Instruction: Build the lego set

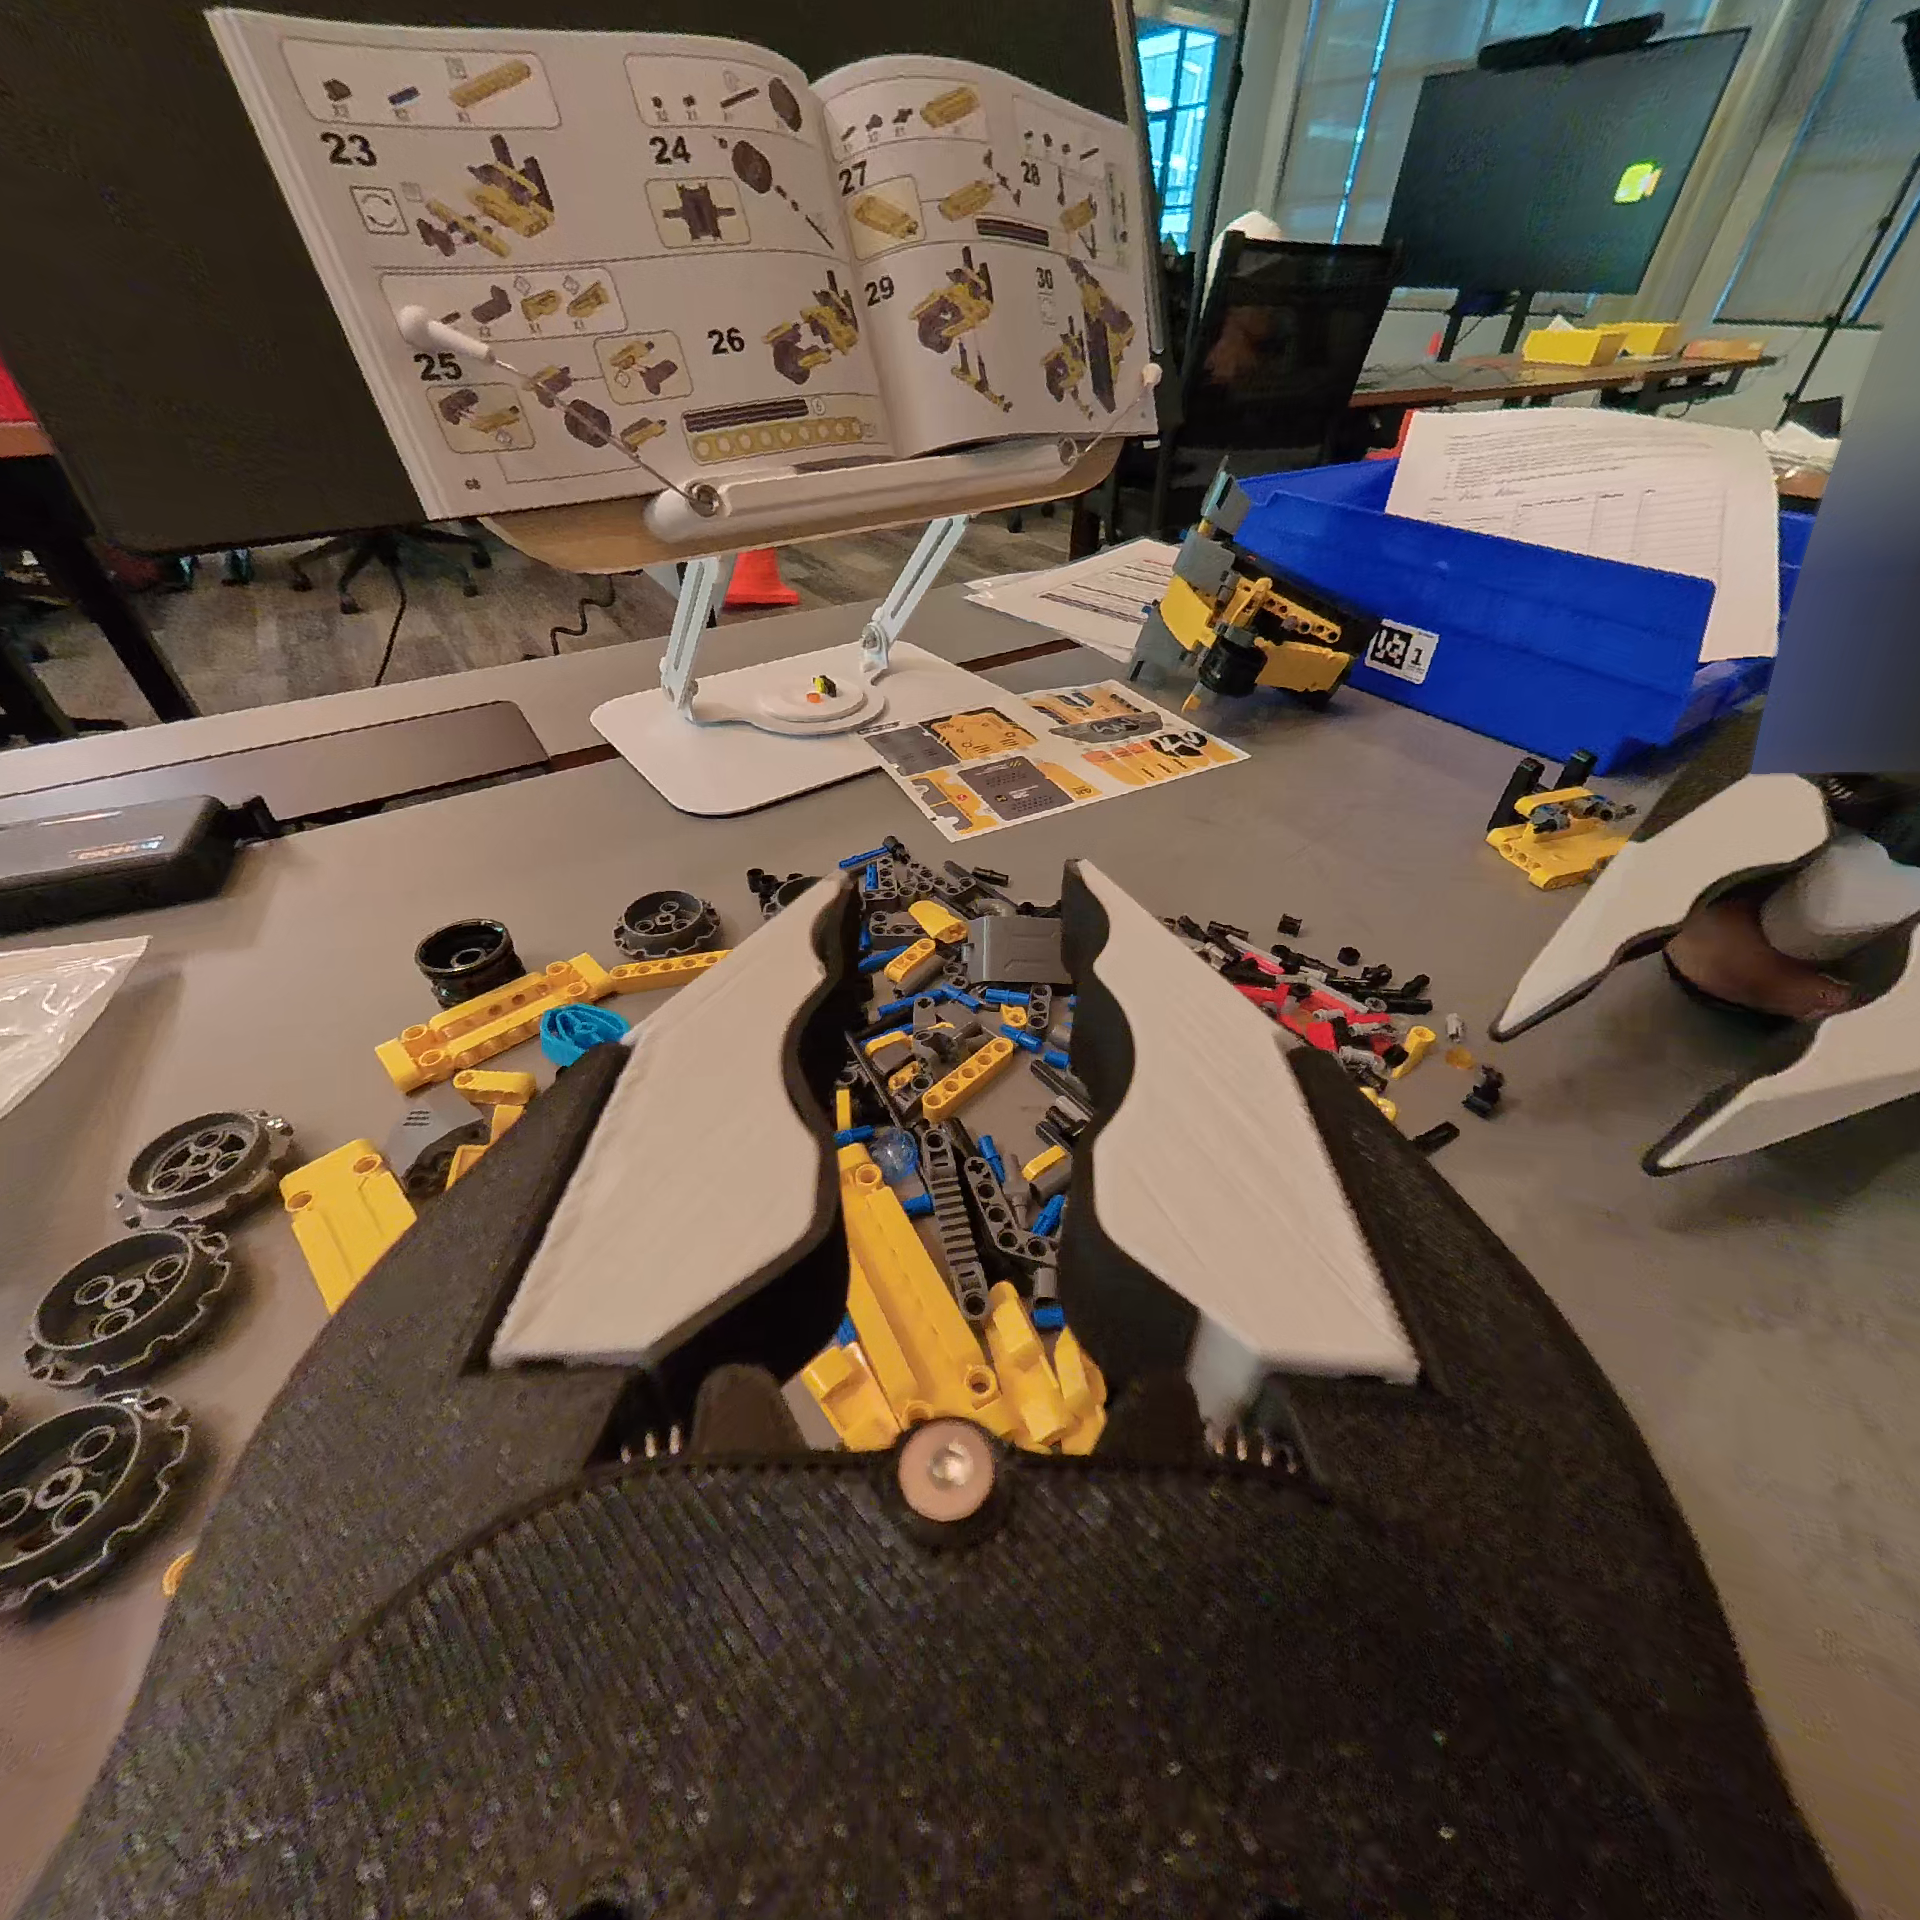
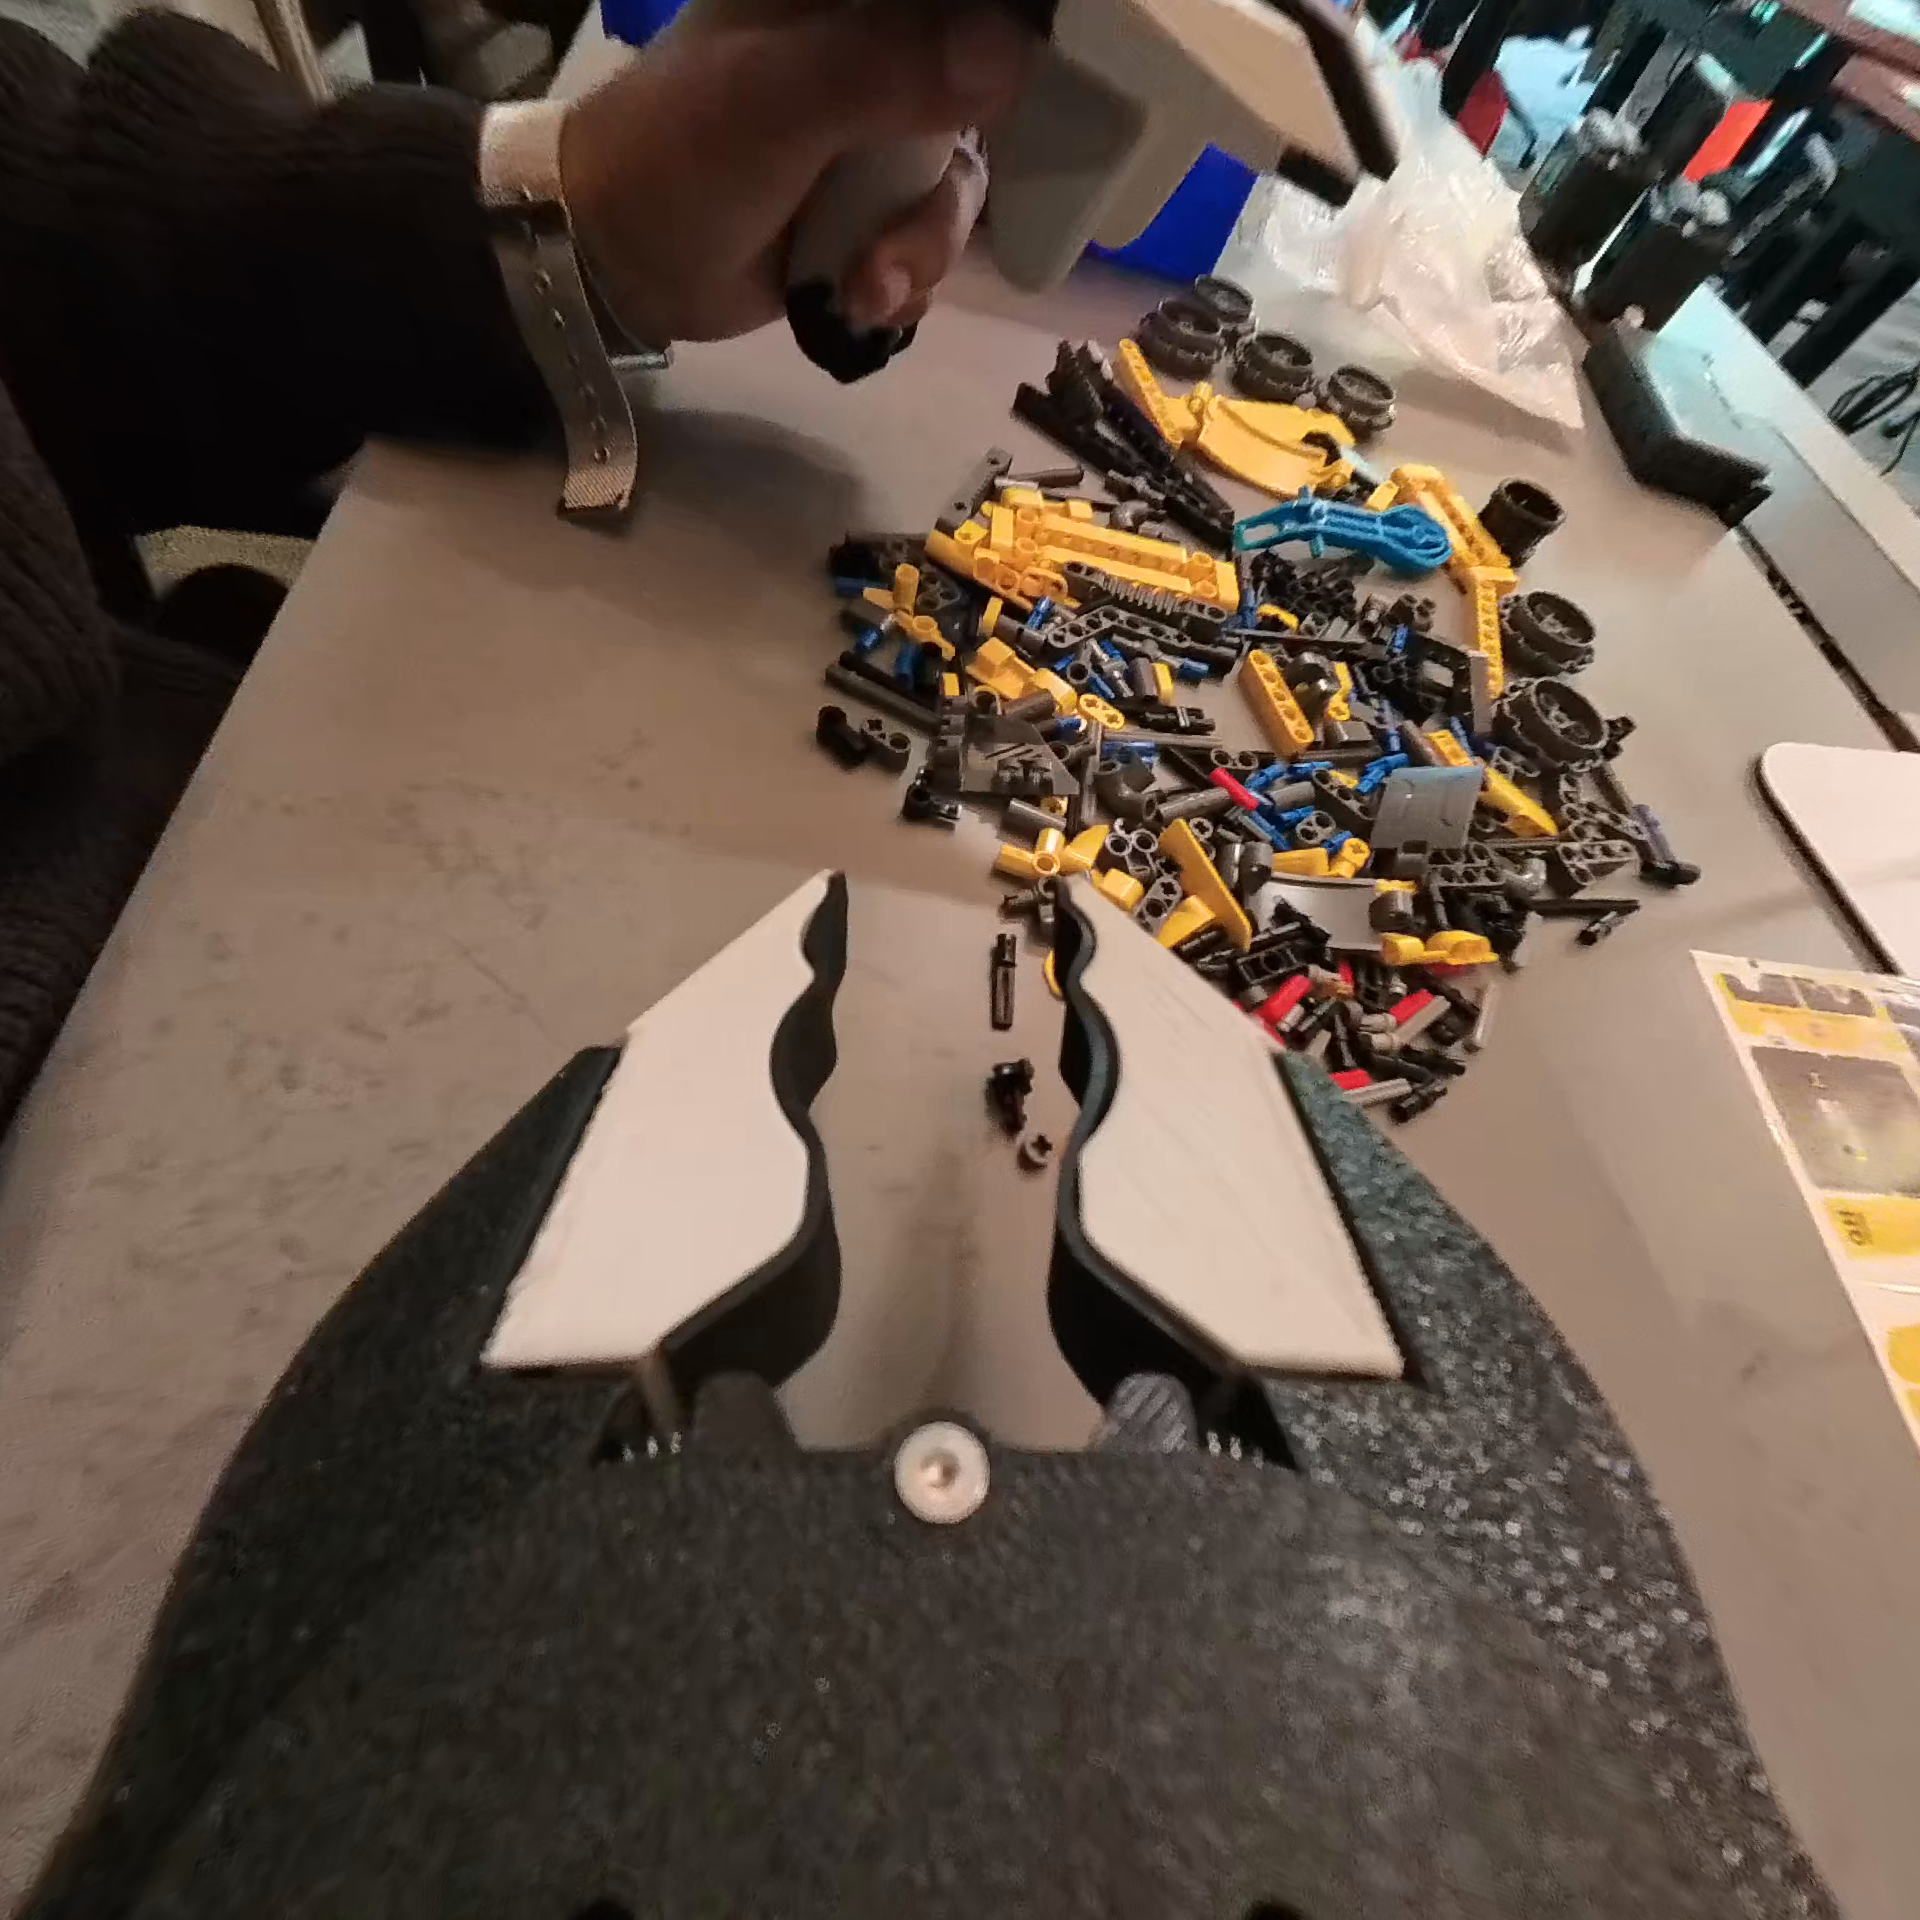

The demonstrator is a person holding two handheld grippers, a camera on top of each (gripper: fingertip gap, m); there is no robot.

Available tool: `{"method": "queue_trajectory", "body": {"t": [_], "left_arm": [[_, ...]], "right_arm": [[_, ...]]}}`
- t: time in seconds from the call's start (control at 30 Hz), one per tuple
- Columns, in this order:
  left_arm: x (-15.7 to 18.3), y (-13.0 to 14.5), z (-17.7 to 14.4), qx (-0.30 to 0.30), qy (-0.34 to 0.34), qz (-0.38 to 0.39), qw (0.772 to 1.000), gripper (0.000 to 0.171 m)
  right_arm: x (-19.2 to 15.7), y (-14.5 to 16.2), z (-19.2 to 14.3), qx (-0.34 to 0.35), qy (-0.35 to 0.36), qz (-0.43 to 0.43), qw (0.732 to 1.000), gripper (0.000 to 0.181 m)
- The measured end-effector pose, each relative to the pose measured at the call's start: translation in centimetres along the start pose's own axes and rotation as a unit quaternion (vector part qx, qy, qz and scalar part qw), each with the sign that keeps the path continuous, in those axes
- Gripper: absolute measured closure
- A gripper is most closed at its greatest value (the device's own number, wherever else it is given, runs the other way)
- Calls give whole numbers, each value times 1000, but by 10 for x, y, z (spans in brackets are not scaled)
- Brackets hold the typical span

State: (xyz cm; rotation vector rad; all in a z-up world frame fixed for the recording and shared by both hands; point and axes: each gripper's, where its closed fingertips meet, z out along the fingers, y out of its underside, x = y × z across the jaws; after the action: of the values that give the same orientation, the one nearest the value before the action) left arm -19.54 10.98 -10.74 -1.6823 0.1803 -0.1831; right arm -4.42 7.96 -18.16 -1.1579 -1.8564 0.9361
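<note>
A pile of small building-toy parts (image 1: 966, 1049), yellow, black, blue and red, lies on the grey table (image 1: 1558, 1455). My left gripper (image 1: 961, 883) is open and empty, held just above the pile's middle. My right gripper (image 2: 945, 894) is open and empty, low over bare table at the near edge of the pile (image 2: 1226, 707). A thin black pin (image 2: 1003, 980) and two tiny black pieces (image 2: 1010, 1093) lie between its fingers. The right gripper also shows at the right of the left wrist view (image 1: 1579, 1091). The left gripper, held by a hand, shows at the top of the right wrist view (image 2: 1195, 114).
An open instruction booklet (image 1: 675, 260) rests on a white stand (image 1: 748, 727). A sticker sheet (image 1: 1049, 753), a part-built yellow model (image 1: 1247, 623), a small yellow assembly (image 1: 1553, 831) and a blue bin (image 1: 1507, 613) lie beyond. Black gear wheels (image 1: 125, 1309) sit left.
</note>
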Motion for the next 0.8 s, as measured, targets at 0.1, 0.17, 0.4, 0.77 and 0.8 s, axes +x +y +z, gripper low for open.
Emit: {"method": "queue_trajectory", "body": {"t": [0.1,0.17,0.4,0.77,0.8], "left_arm": [[0,1,0,-3,3,-4,1000,137],[2,2,1,-5,7,-4,1000,136],[8,9,5,-24,18,3,1000,135],[11,14,9,-38,26,3,999,130],[11,14,9,-37,26,2,999,130]], "right_arm": [[1,-9,-14,45,17,-5,999,143],[4,-13,-22,70,30,-6,997,144],[7,-13,-22,71,20,18,997,141],[13,-12,-24,78,-18,82,993,136],[12,-11,-24,76,-19,82,994,136]]}}
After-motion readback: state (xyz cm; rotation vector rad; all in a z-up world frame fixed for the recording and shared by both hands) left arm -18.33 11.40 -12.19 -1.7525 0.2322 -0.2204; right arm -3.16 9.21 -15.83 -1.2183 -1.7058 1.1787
